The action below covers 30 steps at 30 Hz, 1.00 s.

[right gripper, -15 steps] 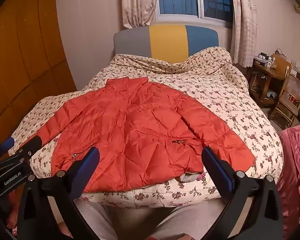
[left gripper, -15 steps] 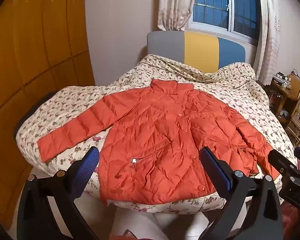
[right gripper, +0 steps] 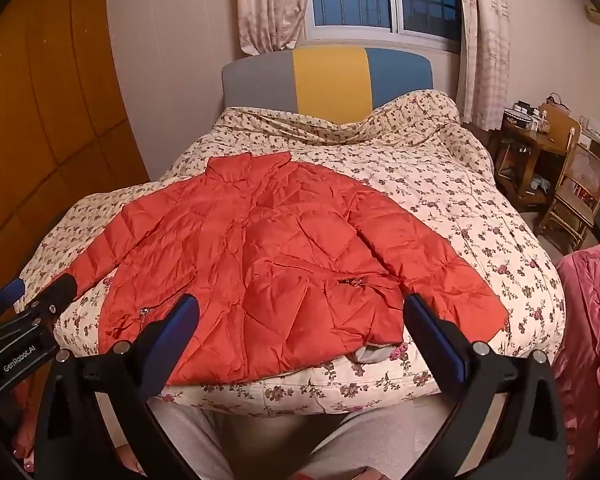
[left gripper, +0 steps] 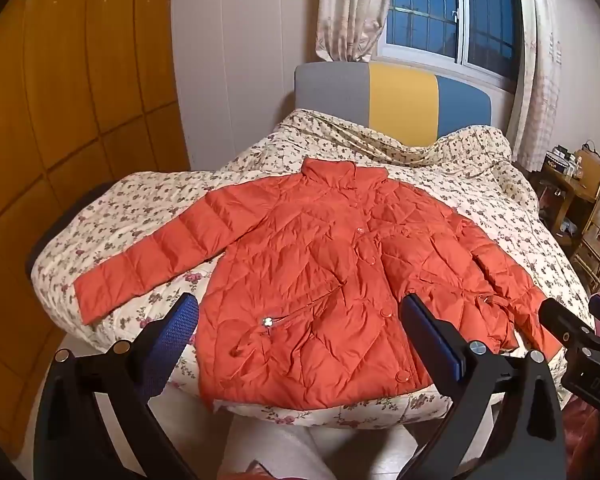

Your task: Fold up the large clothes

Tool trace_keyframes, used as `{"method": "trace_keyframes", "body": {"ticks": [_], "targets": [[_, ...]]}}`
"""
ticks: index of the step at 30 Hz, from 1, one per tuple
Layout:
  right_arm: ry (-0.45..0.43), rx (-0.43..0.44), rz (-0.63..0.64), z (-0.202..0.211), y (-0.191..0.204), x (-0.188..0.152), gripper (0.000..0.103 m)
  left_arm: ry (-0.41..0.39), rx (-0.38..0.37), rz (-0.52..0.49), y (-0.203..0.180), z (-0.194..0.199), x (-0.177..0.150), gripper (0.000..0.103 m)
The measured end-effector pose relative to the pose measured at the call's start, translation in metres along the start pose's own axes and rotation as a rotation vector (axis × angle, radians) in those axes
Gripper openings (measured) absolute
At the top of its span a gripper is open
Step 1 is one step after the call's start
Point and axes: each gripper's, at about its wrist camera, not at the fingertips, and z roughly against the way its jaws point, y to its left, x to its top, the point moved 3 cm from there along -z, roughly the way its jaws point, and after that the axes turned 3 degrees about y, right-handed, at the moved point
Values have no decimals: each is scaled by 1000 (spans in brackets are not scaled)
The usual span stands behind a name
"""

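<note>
An orange quilted puffer jacket (left gripper: 332, 280) lies spread flat, front up, on a bed covered by a cream floral quilt (left gripper: 480, 184), straight ahead of the left gripper (left gripper: 300, 332), whose blue-padded black jaws stand wide apart above the bed's near edge. The hem sits between the jaws; one sleeve reaches out beyond the left jaw. Past the right jaw, the black right gripper (left gripper: 572, 328) pokes in beside the other cuff.

Bare quilt (right gripper: 440, 200) right of jacket (right gripper: 260, 264) gives passage.
</note>
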Motion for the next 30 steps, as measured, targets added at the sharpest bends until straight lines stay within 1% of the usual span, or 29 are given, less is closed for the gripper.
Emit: {"method": "trace_keyframes", "body": {"ticks": [30], "targets": [[19,-4,12,-6,0,-2,101,-1,-2,5,-3,-3,2,100]]}}
